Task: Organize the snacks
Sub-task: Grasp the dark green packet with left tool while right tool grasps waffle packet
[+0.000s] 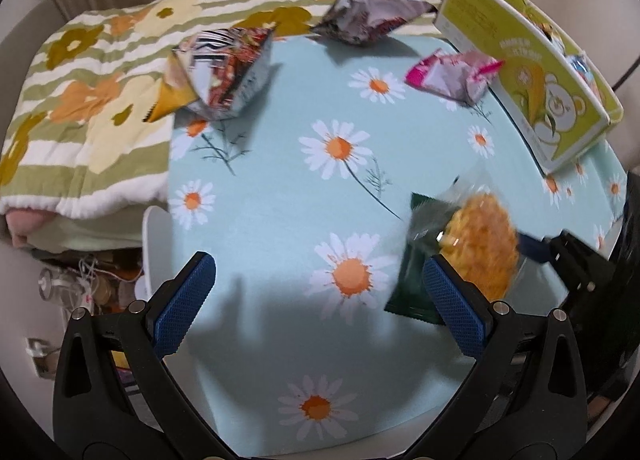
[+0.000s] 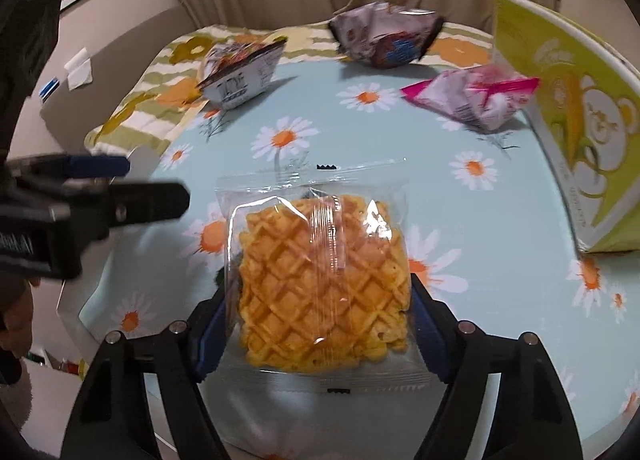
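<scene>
I've got the waffle pack [image 2: 320, 284] clamped in my right gripper [image 2: 320, 324] — left gripper [image 1: 316, 300] wide, empty. Three packets remain loose toward twelve o'clock; box [image 2: 568, 140] at two.

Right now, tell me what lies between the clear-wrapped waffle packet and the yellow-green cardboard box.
Nothing visible. The waffle packet sits between the right gripper pads, and only bare daisy-print tablecloth separates it from the yellow-green box. The pink wrapper lies farther back, beside the box.
</scene>
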A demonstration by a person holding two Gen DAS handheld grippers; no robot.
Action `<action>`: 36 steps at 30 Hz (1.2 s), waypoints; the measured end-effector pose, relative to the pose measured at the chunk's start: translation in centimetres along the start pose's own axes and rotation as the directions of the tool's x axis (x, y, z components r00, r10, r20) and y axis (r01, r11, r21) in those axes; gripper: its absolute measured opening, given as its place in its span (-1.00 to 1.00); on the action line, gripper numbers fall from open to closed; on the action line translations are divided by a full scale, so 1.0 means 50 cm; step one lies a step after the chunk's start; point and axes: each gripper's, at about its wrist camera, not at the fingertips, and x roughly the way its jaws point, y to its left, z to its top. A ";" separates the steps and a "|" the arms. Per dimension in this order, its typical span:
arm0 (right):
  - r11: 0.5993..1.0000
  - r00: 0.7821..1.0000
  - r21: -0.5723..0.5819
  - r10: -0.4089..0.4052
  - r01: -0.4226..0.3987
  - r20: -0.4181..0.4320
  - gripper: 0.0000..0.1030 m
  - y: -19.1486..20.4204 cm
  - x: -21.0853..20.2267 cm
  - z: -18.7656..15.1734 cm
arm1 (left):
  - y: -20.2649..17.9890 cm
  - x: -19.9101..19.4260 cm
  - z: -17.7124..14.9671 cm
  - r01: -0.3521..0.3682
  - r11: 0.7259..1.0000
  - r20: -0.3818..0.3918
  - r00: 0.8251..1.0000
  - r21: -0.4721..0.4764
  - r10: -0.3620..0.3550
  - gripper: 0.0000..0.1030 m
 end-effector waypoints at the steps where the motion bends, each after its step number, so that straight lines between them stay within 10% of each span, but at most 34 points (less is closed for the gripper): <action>1: 1.000 1.000 0.008 -0.013 0.013 0.004 0.45 -0.010 -0.005 -0.001 | -0.007 0.003 -0.001 0.006 1.000 -0.005 1.000 0.012 -0.006 0.99; 12: 0.987 0.987 0.018 -0.157 0.157 0.028 0.45 -0.104 -0.043 -0.009 | -0.122 0.046 -0.013 0.047 0.974 -0.058 0.998 0.223 -0.035 0.95; 29: 0.987 0.988 0.069 -0.151 0.148 0.034 0.45 -0.135 -0.049 -0.004 | -0.188 0.099 -0.003 0.093 0.941 -0.131 0.990 0.325 -0.053 -0.16; 36: 0.990 0.991 0.060 -0.127 0.124 0.039 0.45 -0.136 -0.053 0.002 | -0.181 0.086 -0.005 0.103 0.948 -0.140 0.988 0.300 -0.063 -0.20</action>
